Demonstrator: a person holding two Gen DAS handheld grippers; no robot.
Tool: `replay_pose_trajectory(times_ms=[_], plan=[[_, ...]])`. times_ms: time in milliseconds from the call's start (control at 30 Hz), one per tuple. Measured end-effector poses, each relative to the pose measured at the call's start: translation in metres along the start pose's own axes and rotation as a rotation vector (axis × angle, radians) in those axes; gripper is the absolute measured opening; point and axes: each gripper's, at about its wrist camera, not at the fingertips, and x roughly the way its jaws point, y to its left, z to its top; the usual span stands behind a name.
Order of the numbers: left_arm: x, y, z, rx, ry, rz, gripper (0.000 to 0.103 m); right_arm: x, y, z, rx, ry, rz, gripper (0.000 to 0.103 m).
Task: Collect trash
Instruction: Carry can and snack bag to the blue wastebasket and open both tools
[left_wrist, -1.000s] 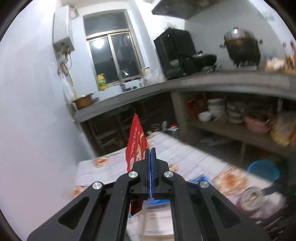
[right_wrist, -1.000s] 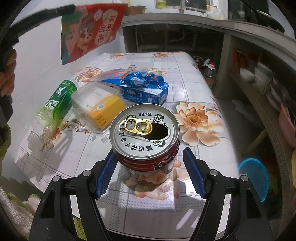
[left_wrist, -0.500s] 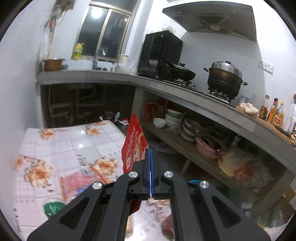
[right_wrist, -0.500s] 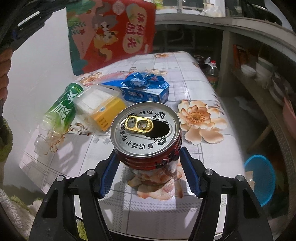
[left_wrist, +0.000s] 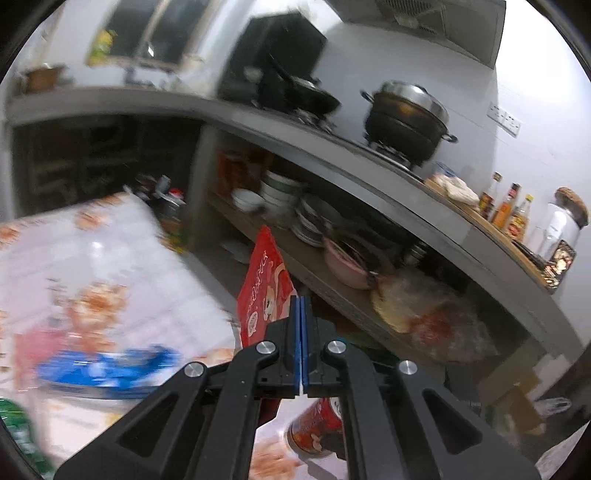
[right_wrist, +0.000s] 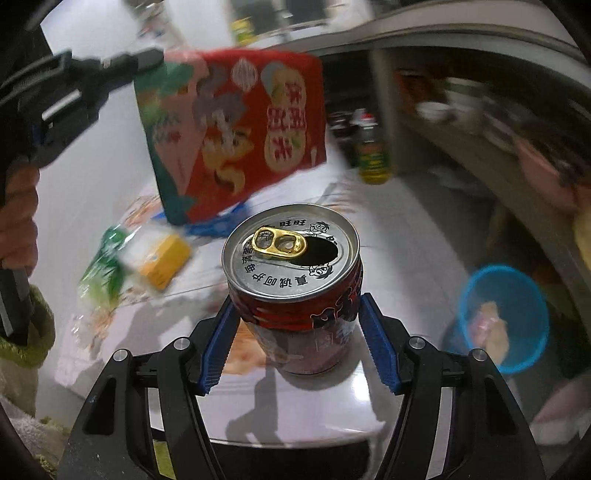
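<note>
A red drink can (right_wrist: 295, 266) with an open gold tab stands upright between the blue pads of my right gripper (right_wrist: 297, 306), which press on both its sides. It sits at the near edge of the flowered table (right_wrist: 295, 410). My left gripper (left_wrist: 300, 299) is shut on the edge of a red snack bag (left_wrist: 264, 291). The snack bag (right_wrist: 240, 129) hangs above and behind the can, with the left gripper (right_wrist: 155, 59) at its upper left corner. The can (left_wrist: 317, 428) also shows below the left fingers. A blue bin (right_wrist: 466, 291) stands on the floor to the right.
On the table lie a green bottle (right_wrist: 103, 269), a clear box with a yellow pack (right_wrist: 162, 258) and a blue packet (left_wrist: 103, 369). A counter with a pot (left_wrist: 406, 114) and a shelf of bowls (left_wrist: 295, 206) runs along the right. A green bottle (right_wrist: 373, 155) stands on the floor.
The right jaws closed onto the can and carried it right, toward the table's edge. The left gripper swung right with the snack bag, which now hangs over the can.
</note>
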Motion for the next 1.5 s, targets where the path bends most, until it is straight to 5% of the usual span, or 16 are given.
replay_pose_trajectory(times_ms=[267, 433, 733, 800, 867, 1133, 1433, 1500], plan=[[0.138, -0.048, 0.000, -0.062, 0.240, -0.173, 0.000, -0.035, -0.108, -0.013, 0.223, -0.027, -0.225, 0.062], [0.230, -0.083, -0.013, -0.037, 0.385, -0.152, 0.000, -0.043, -0.172, -0.032, 0.378, -0.009, -0.339, 0.062], [0.376, -0.133, -0.061, 0.045, 0.552, -0.052, 0.002, -0.045, -0.232, -0.062, 0.572, 0.059, -0.396, 0.062], [0.405, -0.137, -0.079, 0.039, 0.580, -0.048, 0.013, -0.045, -0.237, -0.063, 0.591, 0.069, -0.406, 0.062], [0.420, -0.135, -0.091, 0.019, 0.629, -0.043, 0.041, -0.049, -0.243, -0.070, 0.612, 0.076, -0.411, 0.062], [0.382, -0.112, -0.067, -0.097, 0.595, -0.064, 0.048, -0.049, -0.253, -0.080, 0.635, 0.090, -0.422, 0.062], [0.220, -0.065, 0.005, -0.115, 0.406, -0.028, 0.066, 0.004, -0.275, -0.034, 0.518, 0.090, -0.411, 0.063], [0.172, -0.045, 0.007, -0.143, 0.345, -0.007, 0.070, 0.021, -0.285, -0.024, 0.496, 0.086, -0.406, 0.075]])
